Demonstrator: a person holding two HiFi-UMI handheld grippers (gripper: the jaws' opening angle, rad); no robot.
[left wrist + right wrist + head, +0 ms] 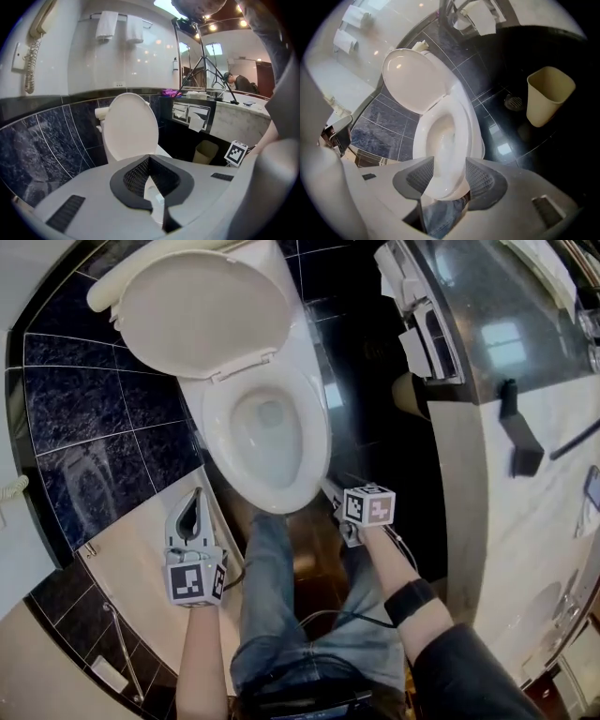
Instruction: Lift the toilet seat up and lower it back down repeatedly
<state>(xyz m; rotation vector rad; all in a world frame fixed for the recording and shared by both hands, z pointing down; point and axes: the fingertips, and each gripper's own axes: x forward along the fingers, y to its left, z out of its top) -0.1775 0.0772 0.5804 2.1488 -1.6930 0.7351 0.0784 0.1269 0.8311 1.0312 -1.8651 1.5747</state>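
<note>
White plastic toilet seat (202, 315) up on its hinge, tilted back, underside facing out, off the rim of the bowl (267, 432). To the left of the bowl's front, beside dark blue tiles (75, 409), the left gripper (195, 495): jaws closed tip to tip, nothing between them, aimed at the raised seat in its own view. Just beside the bowl's front right edge, the right gripper (331, 491): jaws spread wide, pads pressing on nothing, front rim of the bowl showing through the gap beyond them. Below the bowl, between both grippers, a leg in jeans (272, 596). On the dark floor (497, 126) right of the toilet, a beige bin (548, 93), upright and apart from the bowl. High on the pale wall (140, 61), two towels (117, 26) over a rail (89, 16) and a phone (36, 28) with a coiled cord (30, 70).
</note>
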